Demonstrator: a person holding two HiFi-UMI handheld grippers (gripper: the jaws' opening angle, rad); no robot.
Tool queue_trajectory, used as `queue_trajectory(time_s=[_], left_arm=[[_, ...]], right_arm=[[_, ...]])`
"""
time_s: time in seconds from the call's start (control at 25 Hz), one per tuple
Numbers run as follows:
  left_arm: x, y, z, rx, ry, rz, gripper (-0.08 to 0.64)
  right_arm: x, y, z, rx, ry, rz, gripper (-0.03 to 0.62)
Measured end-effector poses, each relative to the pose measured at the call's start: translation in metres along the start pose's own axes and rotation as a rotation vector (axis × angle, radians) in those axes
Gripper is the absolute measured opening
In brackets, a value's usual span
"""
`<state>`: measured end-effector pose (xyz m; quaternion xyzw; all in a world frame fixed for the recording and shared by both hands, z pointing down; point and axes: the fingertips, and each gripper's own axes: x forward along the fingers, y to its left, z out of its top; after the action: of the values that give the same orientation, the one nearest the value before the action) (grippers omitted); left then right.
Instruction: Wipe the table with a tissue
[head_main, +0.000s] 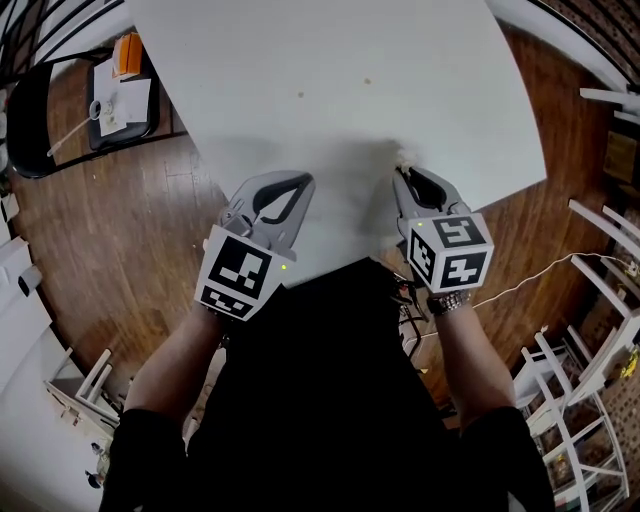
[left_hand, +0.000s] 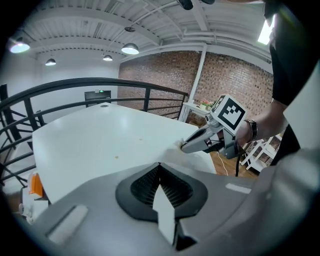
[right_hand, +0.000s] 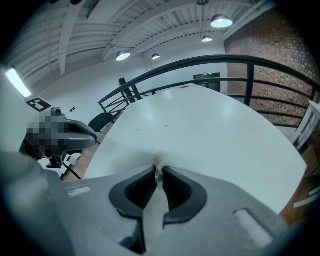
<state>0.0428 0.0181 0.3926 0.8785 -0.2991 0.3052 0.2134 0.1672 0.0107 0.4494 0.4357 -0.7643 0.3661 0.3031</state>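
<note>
A small crumpled piece of white tissue (head_main: 403, 155) with a brownish smudge sticks out of my right gripper (head_main: 404, 170), which is shut on it at the near edge of the white table (head_main: 330, 60). The right gripper view shows the tissue (right_hand: 157, 161) pinched between the jaw tips (right_hand: 158, 166). My left gripper (head_main: 298, 184) hovers over the table's near left edge, shut with nothing between its jaws (left_hand: 159, 166). From it I see the right gripper (left_hand: 200, 142) and tissue (left_hand: 179, 145). A few tiny crumbs (head_main: 300, 96) dot the tabletop.
A black chair (head_main: 30, 110) at the far left holds papers and an orange packet (head_main: 127, 53). Wood floor (head_main: 120, 250) surrounds the table. White racks (head_main: 590, 380) stand at the right, with a cable (head_main: 530, 282) on the floor. A black railing (right_hand: 240, 62) runs behind the table.
</note>
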Motion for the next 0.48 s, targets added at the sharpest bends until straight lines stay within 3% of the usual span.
queue_trajectory(time_s=[0.48], left_arm=[[0.001,0.020,0.004,0.018,-0.010,-0.043,0.012]], right_arm=[[0.016,-0.001,0.033,0.015,-0.048,-0.033,0.026]])
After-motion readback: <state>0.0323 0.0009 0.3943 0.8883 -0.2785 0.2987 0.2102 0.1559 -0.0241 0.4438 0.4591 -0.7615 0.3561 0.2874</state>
